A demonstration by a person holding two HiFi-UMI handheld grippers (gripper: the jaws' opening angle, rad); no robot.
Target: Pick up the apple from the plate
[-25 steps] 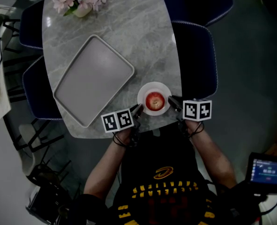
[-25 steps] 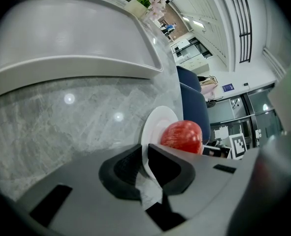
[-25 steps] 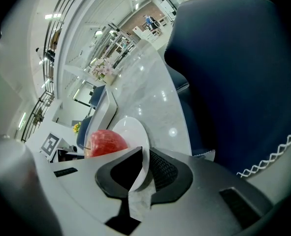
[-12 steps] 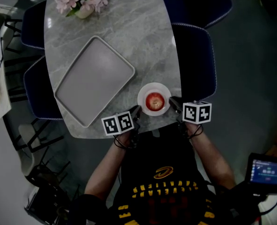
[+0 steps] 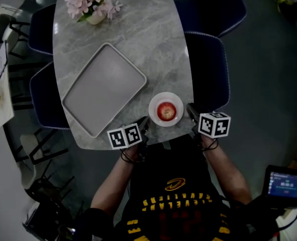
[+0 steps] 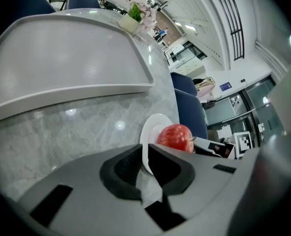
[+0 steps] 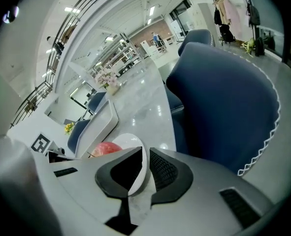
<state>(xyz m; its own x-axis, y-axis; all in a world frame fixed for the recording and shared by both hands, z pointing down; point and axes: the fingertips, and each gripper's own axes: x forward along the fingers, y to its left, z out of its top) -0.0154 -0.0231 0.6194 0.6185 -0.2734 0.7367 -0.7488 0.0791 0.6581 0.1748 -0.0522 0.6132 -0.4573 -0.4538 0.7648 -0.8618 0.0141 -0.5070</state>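
A red apple (image 5: 166, 111) rests on a small white plate (image 5: 175, 98) by the table's near edge. My left gripper (image 5: 144, 124) sits just left of the plate, and my right gripper (image 5: 190, 113) just right of it. In the left gripper view the apple (image 6: 176, 136) and plate (image 6: 149, 132) lie ahead and to the right of the left gripper (image 6: 144, 152), whose jaws stand close together with nothing between them. The right gripper (image 7: 146, 157) is likewise shut on nothing, with the apple (image 7: 105, 148) and plate (image 7: 130, 140) ahead to its left.
A large grey tray (image 5: 104, 88) lies on the marble table (image 5: 153, 39) left of the plate. A pot of pink flowers (image 5: 93, 4) stands at the far end. Dark blue chairs (image 5: 208, 59) flank the table. A small lit screen (image 5: 287, 185) is at lower right.
Both grippers have drawn back slightly toward the person, away from the plate. The apple has not moved on the plate.
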